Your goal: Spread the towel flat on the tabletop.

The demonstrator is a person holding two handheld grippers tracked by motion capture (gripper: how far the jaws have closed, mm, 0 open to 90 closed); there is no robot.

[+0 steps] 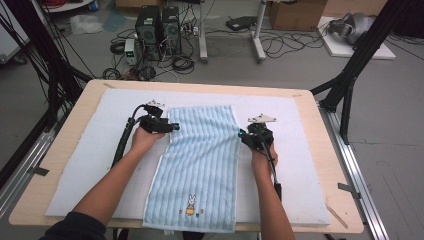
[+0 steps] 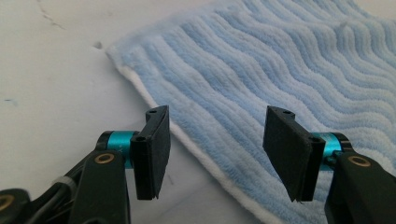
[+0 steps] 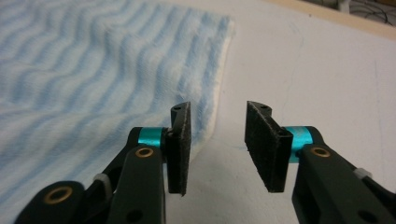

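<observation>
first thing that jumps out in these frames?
The blue striped towel lying flat down the middle of the white mat, a small rabbit motif at its near end. The left gripper and right gripper flank its long edges, jaws open, nothing pinched.

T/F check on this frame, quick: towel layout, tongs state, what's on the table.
1. The blue striped towel lies flat on the white mat. True.
2. The left tongs are clamped on the towel's edge. False: the jaws stand open, the edge between them ungripped.
3. The right tongs are open beside the towel's edge. True.
4. The towel is folded in half. False: it is spread out in one layer.
5. A rabbit motif sits near the towel's near end. True.
</observation>
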